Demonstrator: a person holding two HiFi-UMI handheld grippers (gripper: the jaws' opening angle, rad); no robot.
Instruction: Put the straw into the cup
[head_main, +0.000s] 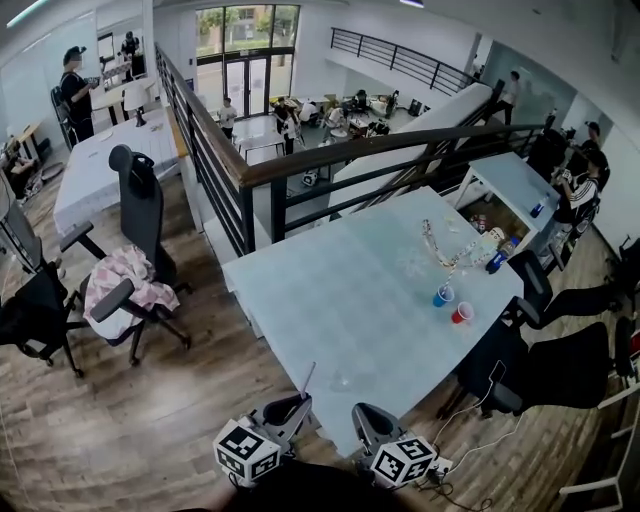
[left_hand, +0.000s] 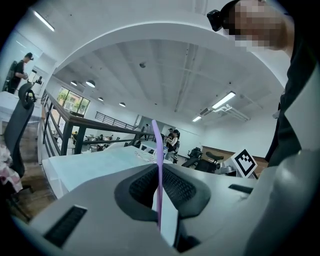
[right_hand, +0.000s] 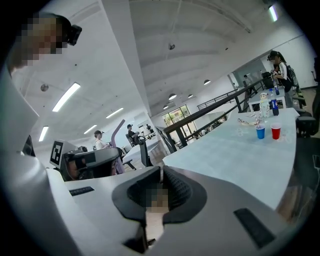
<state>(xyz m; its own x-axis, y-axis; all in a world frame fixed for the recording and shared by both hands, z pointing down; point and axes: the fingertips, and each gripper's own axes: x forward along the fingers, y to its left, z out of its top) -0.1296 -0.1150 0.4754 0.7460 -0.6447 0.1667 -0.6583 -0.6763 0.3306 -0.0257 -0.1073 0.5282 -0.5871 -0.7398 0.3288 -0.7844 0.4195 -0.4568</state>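
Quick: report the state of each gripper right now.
Left gripper: shut on the purple straw.
Right gripper: shut, with nothing between its jaws.

Counter (head_main: 340, 290): pale, lay at centre. Blue cup (head_main: 443, 296) and red cup (head_main: 461, 313) stood side by side at 3 o'clock. Left gripper (head_main: 291, 406), bearing straw (head_main: 307, 378), and right gripper (head_main: 366, 417) were at 6 o'clock.

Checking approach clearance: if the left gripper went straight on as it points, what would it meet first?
Nothing close: the left gripper, shut on the straw, points out over the table. The far-end clutter seems nearest that line, but depth is unclear.
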